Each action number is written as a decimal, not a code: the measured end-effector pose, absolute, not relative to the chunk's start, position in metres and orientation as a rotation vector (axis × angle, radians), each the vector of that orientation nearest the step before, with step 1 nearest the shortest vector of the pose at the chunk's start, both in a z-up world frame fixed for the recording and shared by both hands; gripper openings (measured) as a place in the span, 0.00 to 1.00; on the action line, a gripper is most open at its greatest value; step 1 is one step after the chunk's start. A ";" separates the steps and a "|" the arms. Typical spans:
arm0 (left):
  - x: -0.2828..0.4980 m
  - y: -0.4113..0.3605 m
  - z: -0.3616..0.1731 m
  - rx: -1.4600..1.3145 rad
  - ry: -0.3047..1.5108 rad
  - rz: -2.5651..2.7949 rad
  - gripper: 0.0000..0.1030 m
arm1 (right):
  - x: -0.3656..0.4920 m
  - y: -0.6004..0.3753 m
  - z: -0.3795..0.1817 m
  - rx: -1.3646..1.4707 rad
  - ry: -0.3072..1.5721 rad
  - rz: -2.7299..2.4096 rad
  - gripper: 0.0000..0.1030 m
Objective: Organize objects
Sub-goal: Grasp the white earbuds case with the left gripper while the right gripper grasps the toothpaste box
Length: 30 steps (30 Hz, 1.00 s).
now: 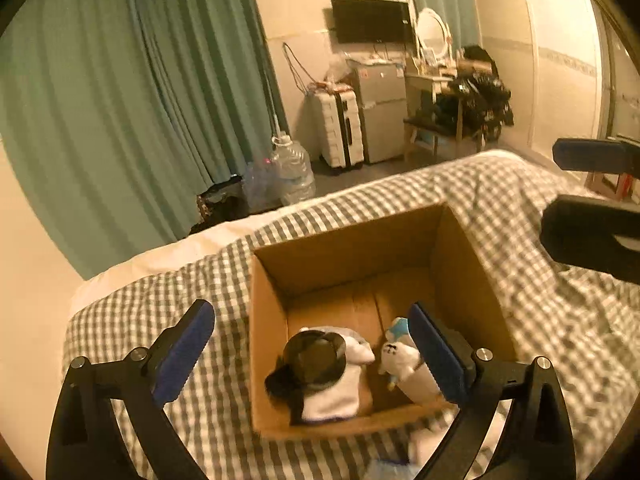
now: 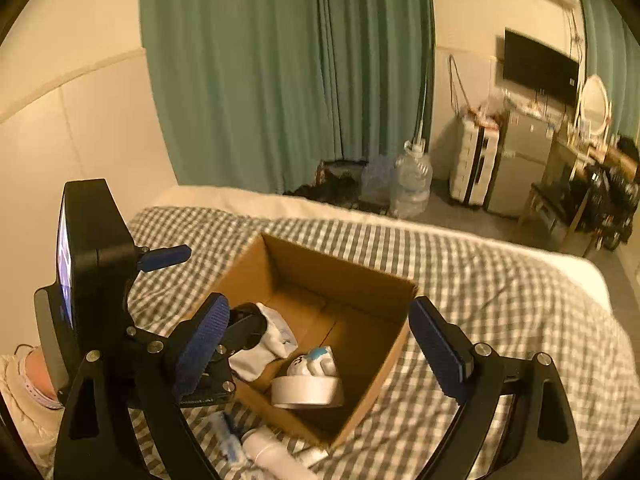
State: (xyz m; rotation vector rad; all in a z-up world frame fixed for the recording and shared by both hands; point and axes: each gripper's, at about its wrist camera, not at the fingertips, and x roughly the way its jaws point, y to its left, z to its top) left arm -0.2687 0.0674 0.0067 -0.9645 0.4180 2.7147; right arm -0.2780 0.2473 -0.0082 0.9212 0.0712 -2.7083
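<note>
1. Both grippers hang over the cardboard box (image 1: 352, 264) sitting on the checked bedspread (image 1: 168, 308), so my read is we're mid-sorting: some stuff is in the box already, more is waiting outside it

2. Left gripper (image 1: 312, 354) has its fingers spread wide with nothing between them. Just below and ahead of it, inside the box, sits a black-and-white plush (image 1: 320, 376), and tucked against the inside of its right finger there's a small white figure with a blue top (image 1: 400, 356)

3. Right gripper (image 2: 320, 350) is spread wide too and empty. From its camera the box is straight ahead and a bit below, with a white round tub-like thing (image 2: 307, 390) under that little figure — can't tell if they're one piece

4. Still out on the bed: a white tube or bottle (image 2: 276, 454) and a crumpled blue-and-white packet (image 2: 224, 436), both just under the right gripper, toward its left finger and touching or nearly touching the box's near wall

5. Next move, I'd guess, is dropping the right gripper down and back toward itself onto the tube, closing across the narrow body, then lifting over the box wall — it looks round, so it may roll on the soft bedding
</note>
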 end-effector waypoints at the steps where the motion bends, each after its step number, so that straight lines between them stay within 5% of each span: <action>1: -0.263 0.066 0.013 -0.969 0.424 2.731 0.97 | -0.272 0.248 0.000 0.901 0.079 -2.708 0.89; 13: -0.181 0.011 0.035 -1.028 0.297 2.866 0.97 | -0.195 0.219 0.023 0.877 0.259 -2.648 0.89; 30: -0.148 -0.001 -0.141 -1.480 0.213 2.702 0.97 | -0.184 0.189 -0.136 1.176 0.367 -2.510 0.89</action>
